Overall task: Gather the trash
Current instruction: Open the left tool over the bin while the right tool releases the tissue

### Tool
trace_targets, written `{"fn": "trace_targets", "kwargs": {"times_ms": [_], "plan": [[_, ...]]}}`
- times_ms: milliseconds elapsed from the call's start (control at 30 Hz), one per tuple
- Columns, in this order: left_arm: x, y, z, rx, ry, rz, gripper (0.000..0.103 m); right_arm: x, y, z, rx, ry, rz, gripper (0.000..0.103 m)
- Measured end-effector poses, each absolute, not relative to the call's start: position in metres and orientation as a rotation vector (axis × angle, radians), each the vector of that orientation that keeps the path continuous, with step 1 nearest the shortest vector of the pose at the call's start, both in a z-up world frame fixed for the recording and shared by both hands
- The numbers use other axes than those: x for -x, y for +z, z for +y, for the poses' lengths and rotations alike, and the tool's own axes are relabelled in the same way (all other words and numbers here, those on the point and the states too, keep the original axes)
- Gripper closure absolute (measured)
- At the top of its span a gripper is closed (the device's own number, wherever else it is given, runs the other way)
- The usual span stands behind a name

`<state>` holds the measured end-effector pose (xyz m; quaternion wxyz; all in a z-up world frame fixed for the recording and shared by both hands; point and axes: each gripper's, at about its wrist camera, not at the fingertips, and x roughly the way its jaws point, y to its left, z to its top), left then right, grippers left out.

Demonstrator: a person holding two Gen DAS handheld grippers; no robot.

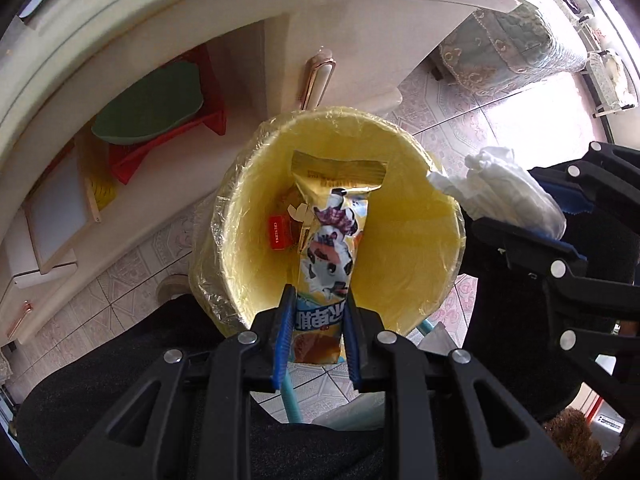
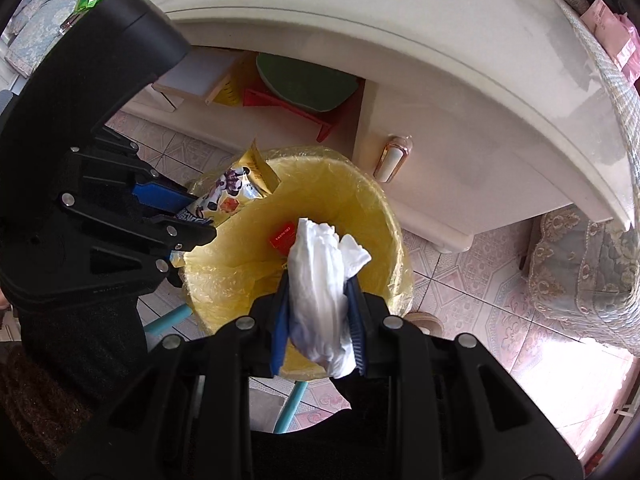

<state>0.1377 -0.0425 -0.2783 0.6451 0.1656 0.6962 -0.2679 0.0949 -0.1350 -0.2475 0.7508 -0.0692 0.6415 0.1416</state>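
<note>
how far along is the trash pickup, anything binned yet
Done: a red packet already lies inside the yellow bin. In hand: the left gripper holds a snack wrapper over the opening, the right gripper a crumpled tissue. Left: releasing both.

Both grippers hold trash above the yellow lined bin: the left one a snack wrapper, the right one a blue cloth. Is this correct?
Not quite. The right gripper holds crumpled white tissue paper, not a blue cloth, as the right wrist view shows. The left gripper does hold the printed snack wrapper above the yellow plastic-lined bin.
</note>
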Motion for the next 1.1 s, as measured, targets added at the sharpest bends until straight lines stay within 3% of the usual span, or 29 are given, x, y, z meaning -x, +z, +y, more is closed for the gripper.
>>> {"fn": "trace_targets", "kwargs": {"times_ms": [500, 933, 1100], "plan": [[-0.156, -0.367, -0.052, -0.269, -0.564, 1.74, 0.08, -0.113, -0.344, -0.141, 0.073, 0.272, 1.546, 0.077], [-0.164, -0.411, -0.056, -0.237, -0.575, 1.856, 0.08, -0.116, -0.376, -0.14, 0.041, 0.288, 1.618, 0.077], [-0.164, -0.405, -0.057, -0.26, -0.581, 1.824, 0.069, -0.117, -0.381, -0.143, 0.028, 0.283, 1.625, 0.077]]}}
